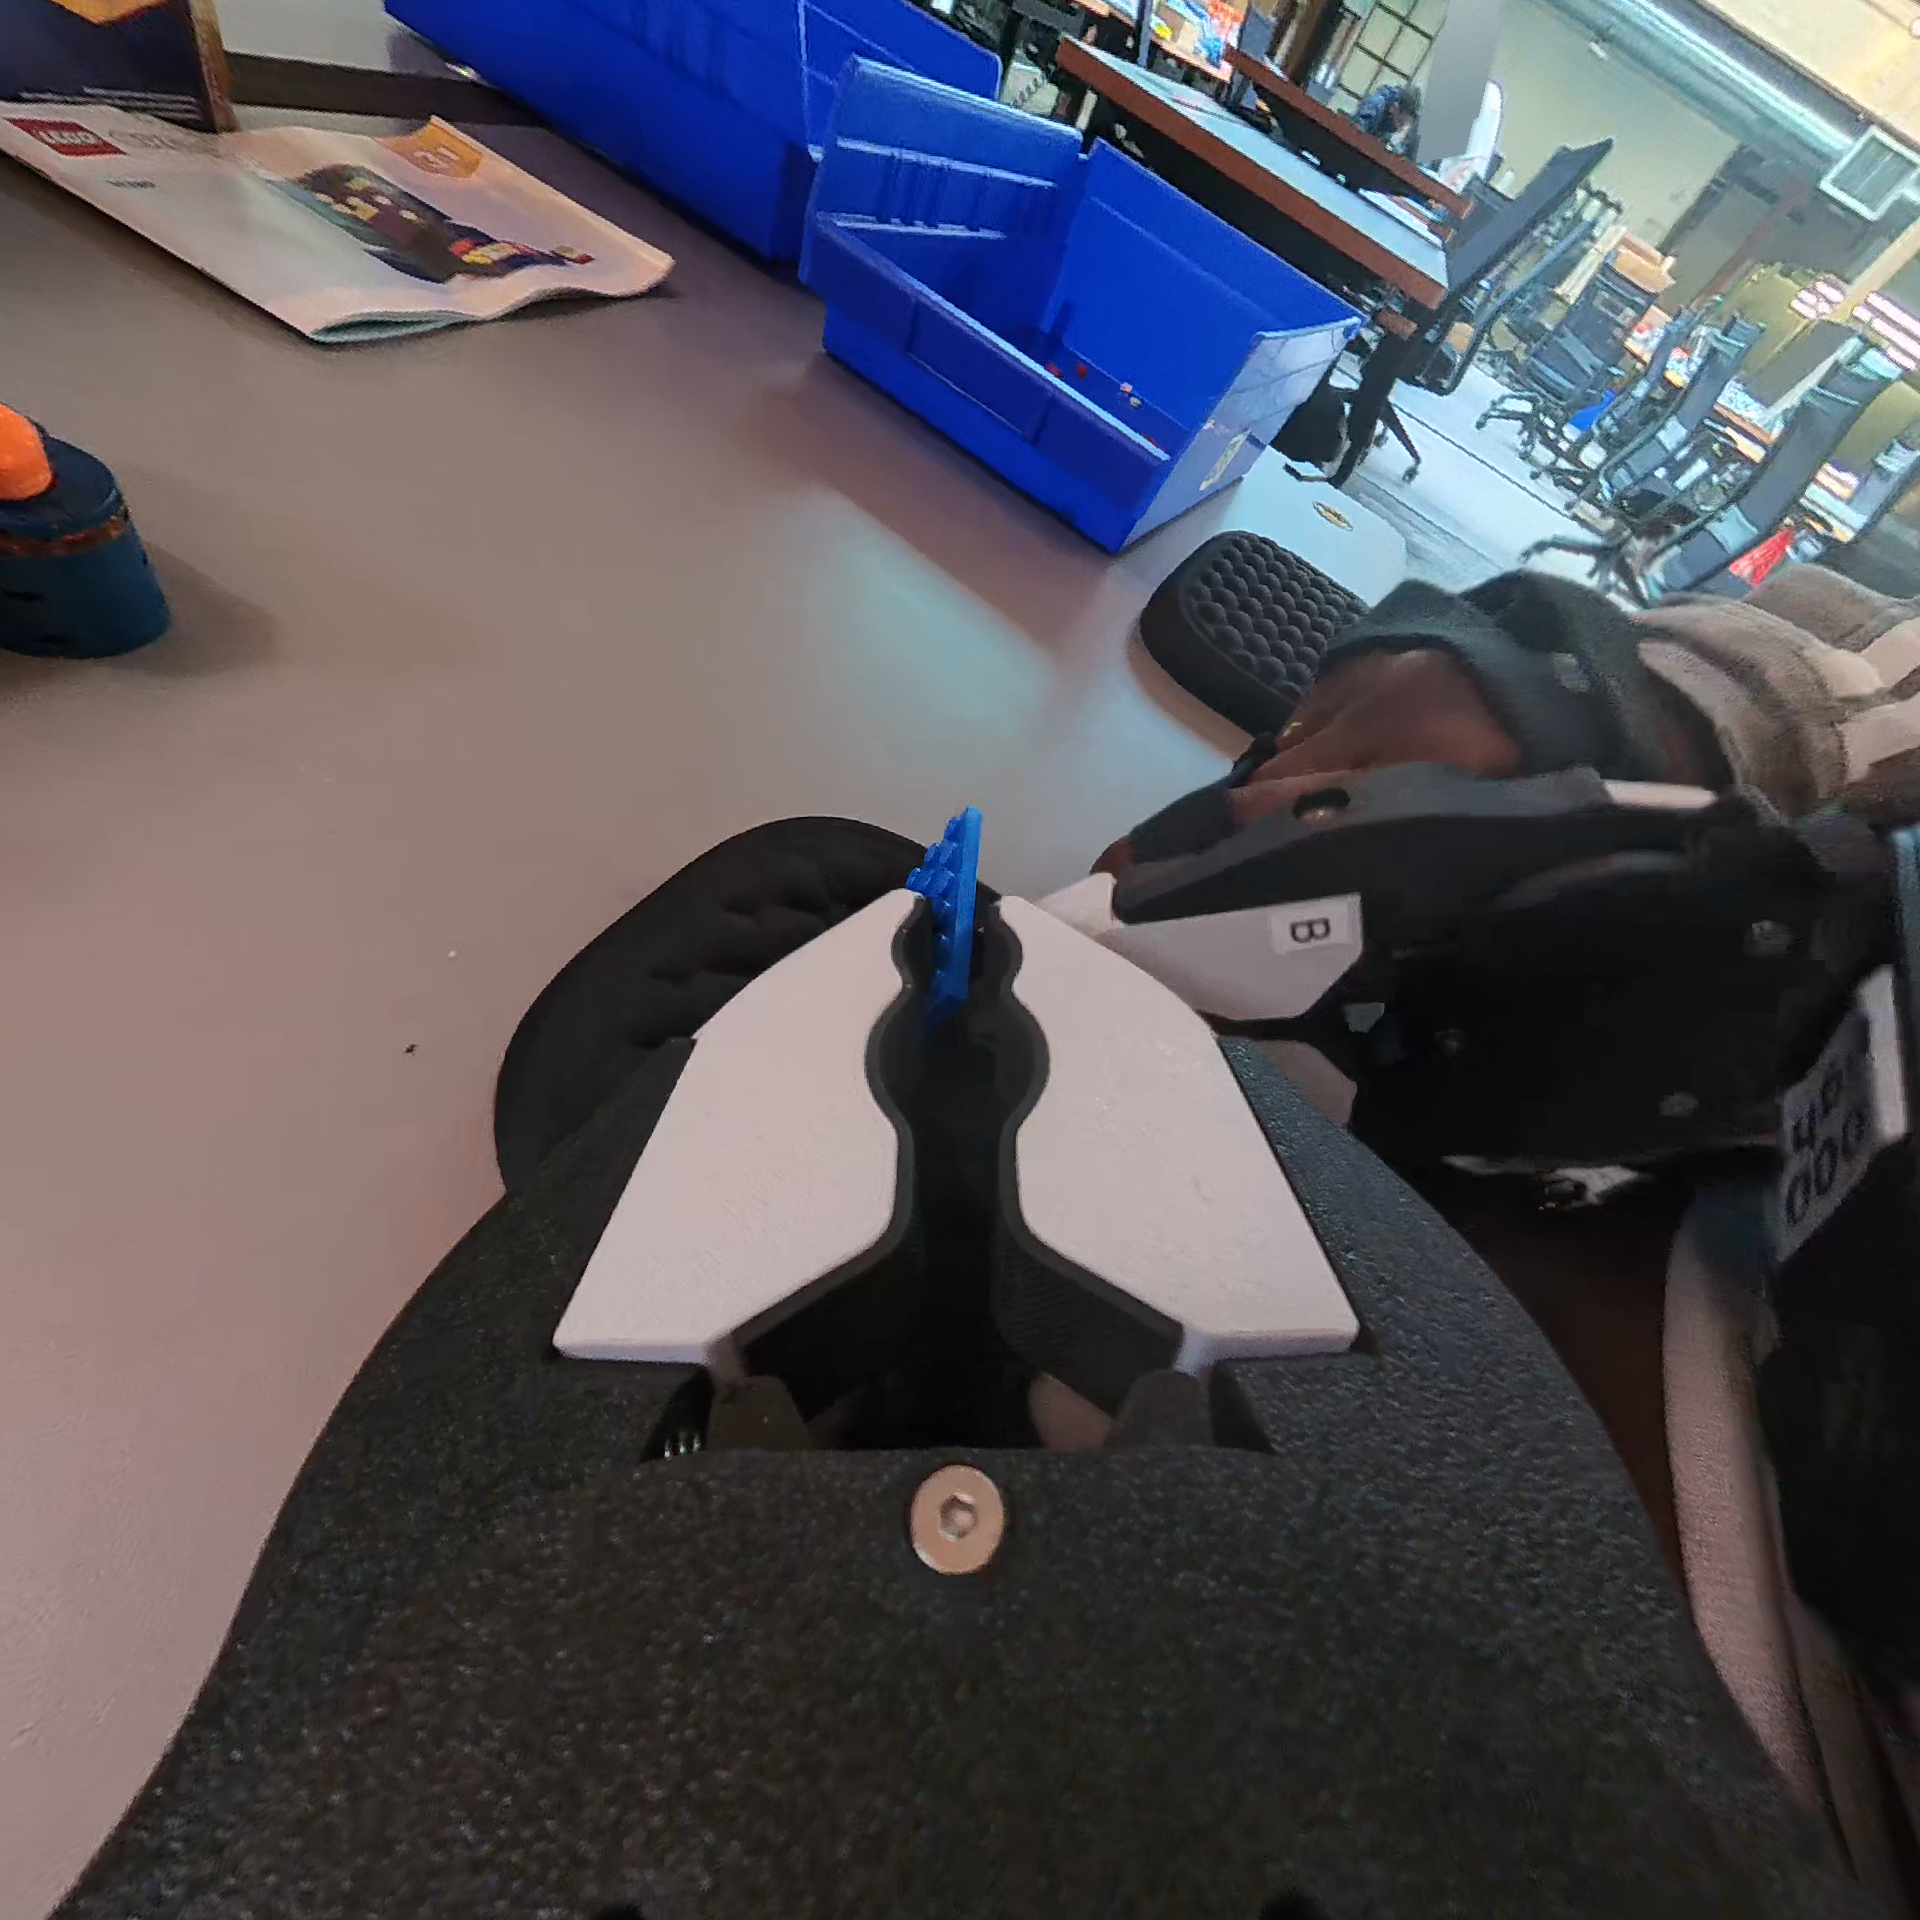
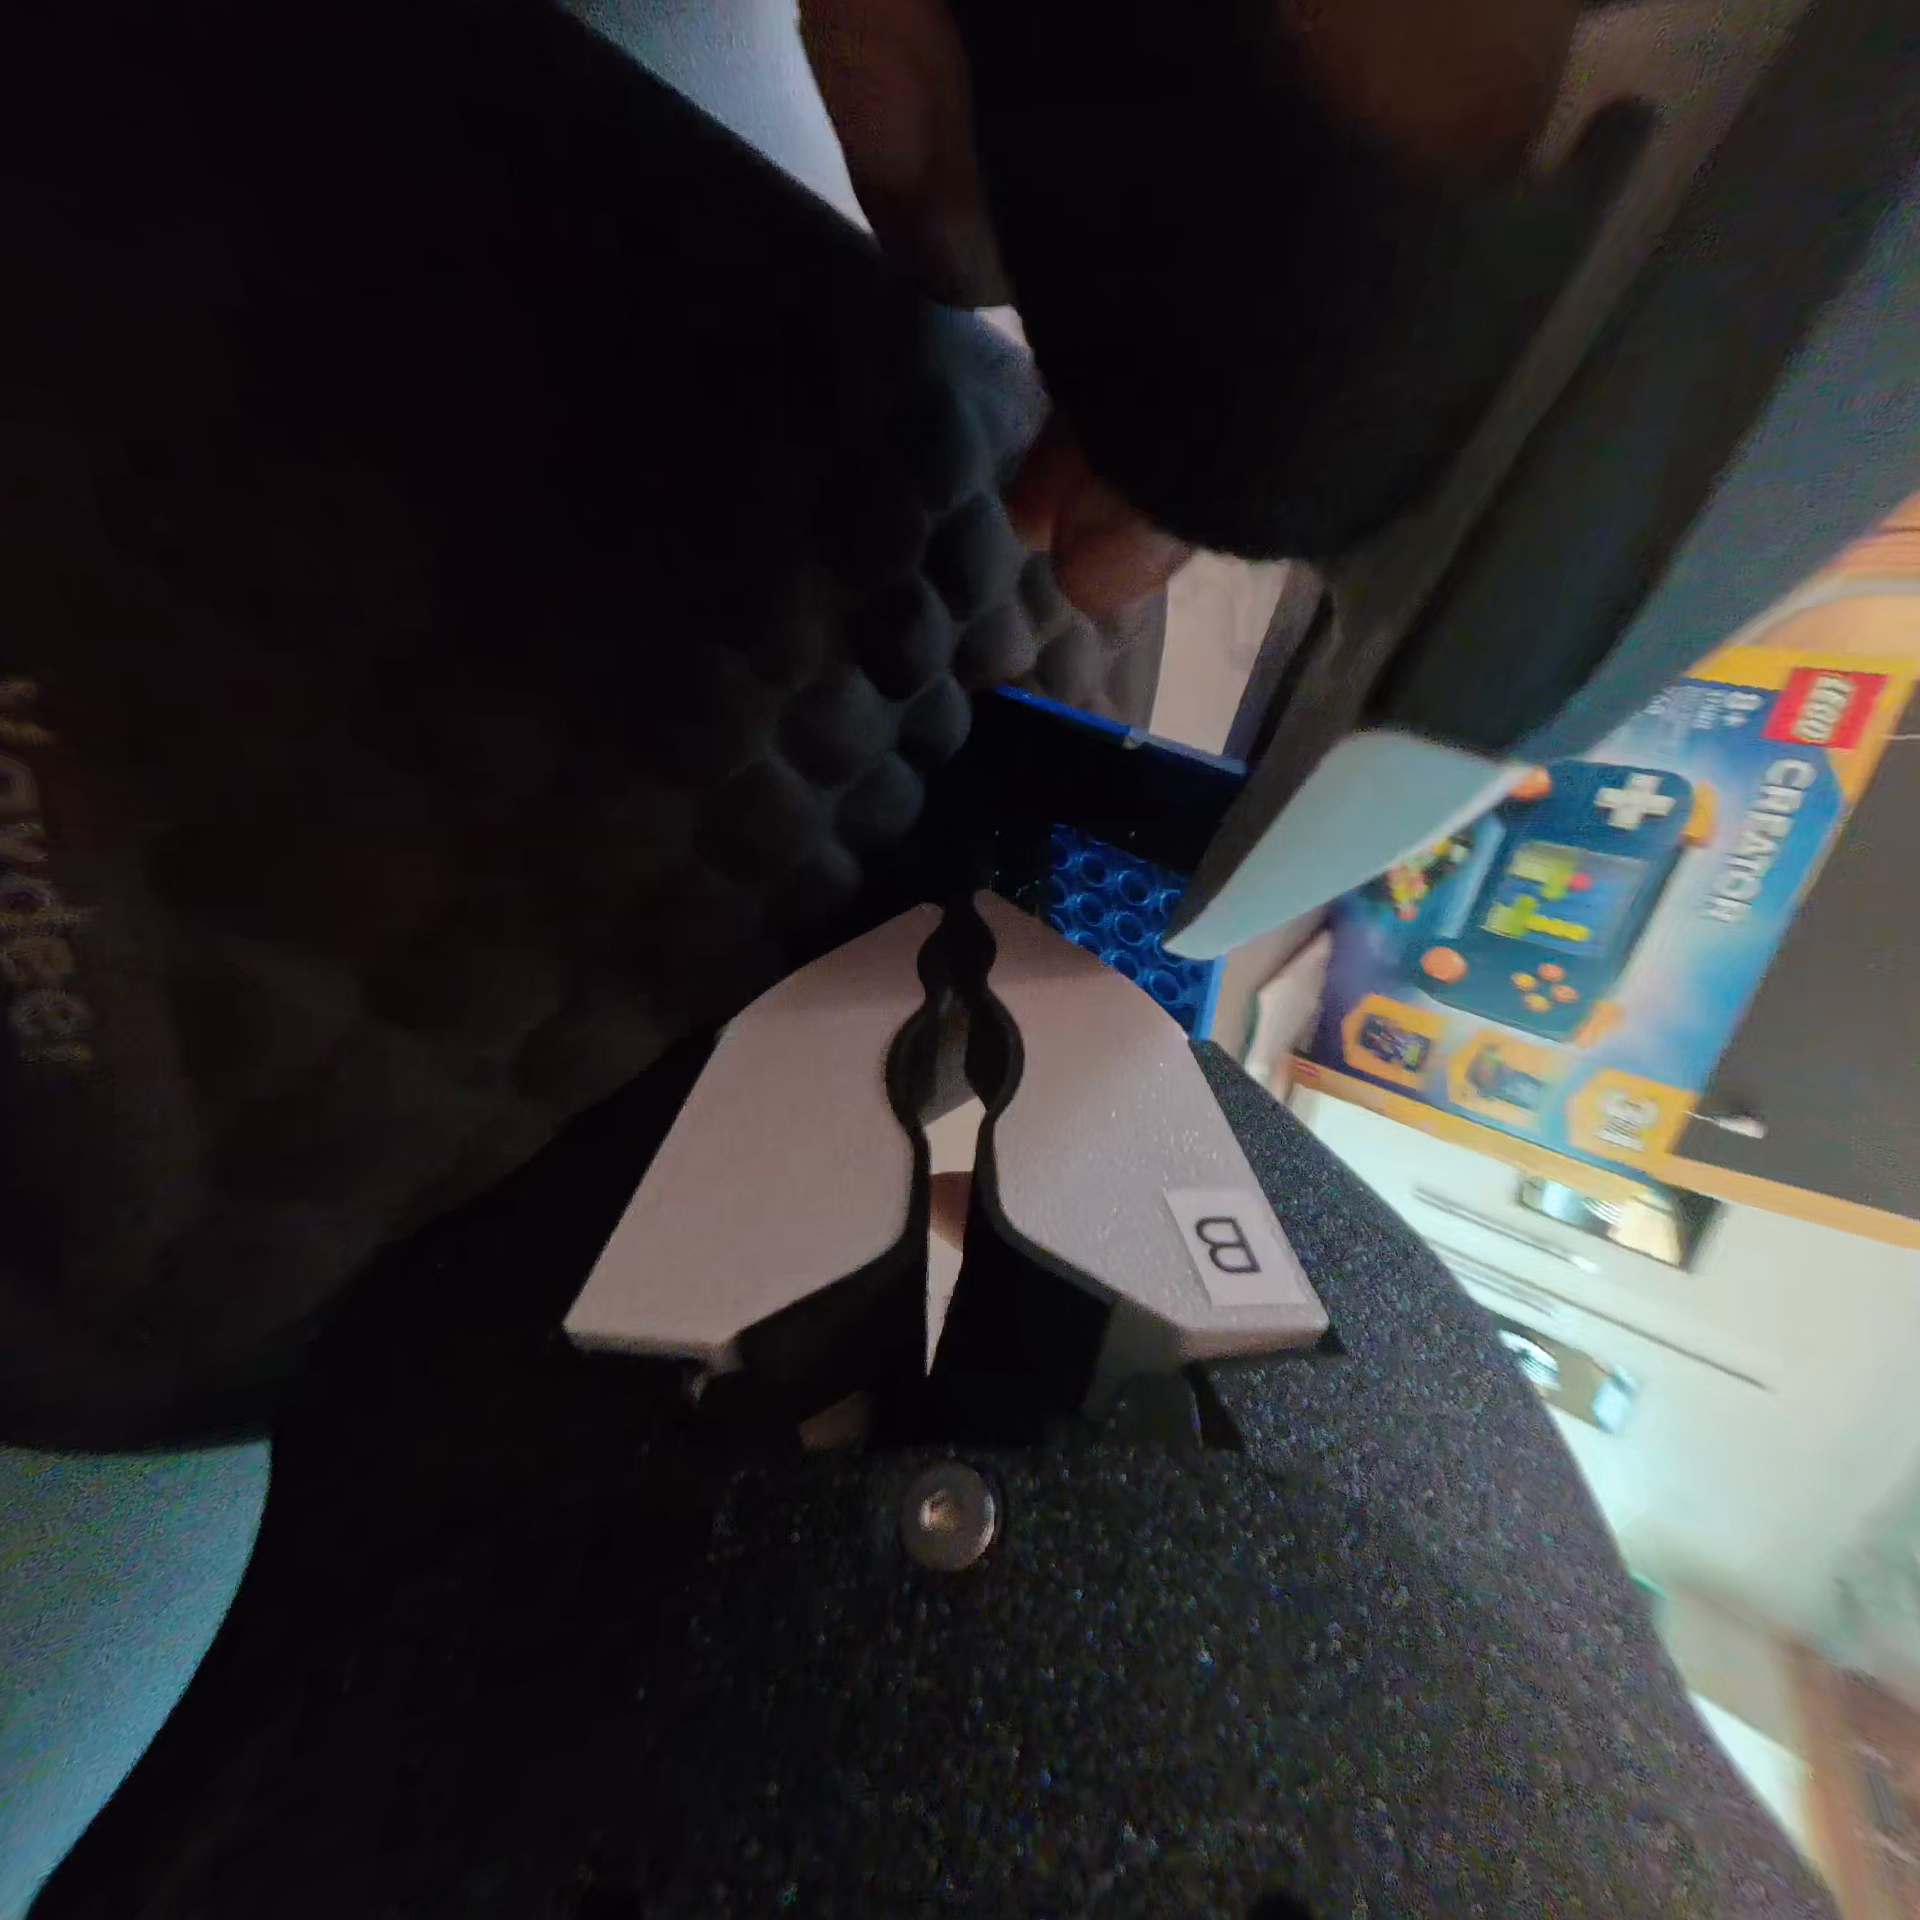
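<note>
The left claw [image 1: 956, 914] is clamped on a thin blue studded plate [image 1: 951, 914], pinched edge-on between the white fingers [image 1: 769, 1143] so that it stands nearly upright, its top poking out beyond the tips. Held this way both faces stay free at the exposed end, which would let another piece or claw reach it; that is a judgement from the pose. The claw hovers low over the grey worktop [image 1: 520, 675], above a black dimpled pad [image 1: 727, 925] that lies under its tips.

The right claw [image 1: 1081, 904] comes in from the right, held by a hand [image 1: 1392, 717] in a black fingerless glove, its tip just beside the left fingers, near the plate. In the right wrist view its own fingers [image 2: 790, 1143] are drawn together at the tips [image 2: 961, 925], with only the wavy gaps of the inner profile between them; nothing shows gripped there. Just past those tips the plate [image 2: 1117, 904] shows as a patch of blue studs, partly hidden by the pale finger [image 2: 1340, 831] of the left claw. Whether the right tips touch the plate cannot be told; much of that view is dark.

Further off on the worktop lie an instruction booklet [image 1: 343, 229], blue bins [image 1: 1039, 343] with a few small pieces in one, and at the left edge a dark blue model with an orange knob [image 1: 62, 540]. The set's box [image 2: 1538, 935] stands behind in the right wrist view. A second black pad [image 1: 1247, 613] lies near the hand
</note>
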{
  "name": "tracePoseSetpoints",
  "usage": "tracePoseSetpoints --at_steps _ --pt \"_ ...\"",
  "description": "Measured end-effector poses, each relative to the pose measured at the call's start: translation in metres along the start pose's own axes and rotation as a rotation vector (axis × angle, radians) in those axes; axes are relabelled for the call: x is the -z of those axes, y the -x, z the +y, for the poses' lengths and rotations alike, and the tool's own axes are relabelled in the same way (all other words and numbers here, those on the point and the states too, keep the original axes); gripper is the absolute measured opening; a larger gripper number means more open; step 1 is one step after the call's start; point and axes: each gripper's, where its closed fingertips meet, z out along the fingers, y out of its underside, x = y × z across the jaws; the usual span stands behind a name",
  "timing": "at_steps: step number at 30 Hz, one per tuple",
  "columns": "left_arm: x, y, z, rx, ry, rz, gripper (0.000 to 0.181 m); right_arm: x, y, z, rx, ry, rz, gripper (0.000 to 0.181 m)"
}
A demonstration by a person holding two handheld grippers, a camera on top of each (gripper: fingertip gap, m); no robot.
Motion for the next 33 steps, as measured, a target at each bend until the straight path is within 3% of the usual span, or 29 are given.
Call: tracePoseSetpoints --at_steps 4,9,12,21,27,30,33 --pt "0.0 -0.002 0.0 0.0 -0.002 0.018 0.009 0.002 -0.003 -0.002 0.046 -0.031 0.072 0.0" --pt "0.001 -0.001 -0.002 0.025 -0.012 0.03 0.009 0.015 -0.015 -0.002 -0.119 -0.206 0.266 0.0" --pt "0.001 -0.002 -0.001 0.02 -0.01 0.035 0.009 0.018 -0.025 0.003 -0.137 -0.172 0.367 0.0" --pt "-0.003 -0.006 0.003 -0.014 0.031 0.036 0.01 0.007 -0.016 0.003 -0.137 -0.147 0.177 0.0" --pt "-0.003 -0.007 0.006 -0.019 0.044 0.037 0.01 0.006 -0.009 0.003 -0.091 -0.07 0.002 0.0" --pt "-0.002 -0.009 0.005 -0.021 0.029 0.031 0.01 0.003 0.002 0.001 -0.12 -0.105 -0.155 0.0" --pt "0.002 -0.001 -0.001 0.042 -0.016 0.015 0.009 0.003 0.0 0.0 -0.057 -0.105 -0.106 0.0"
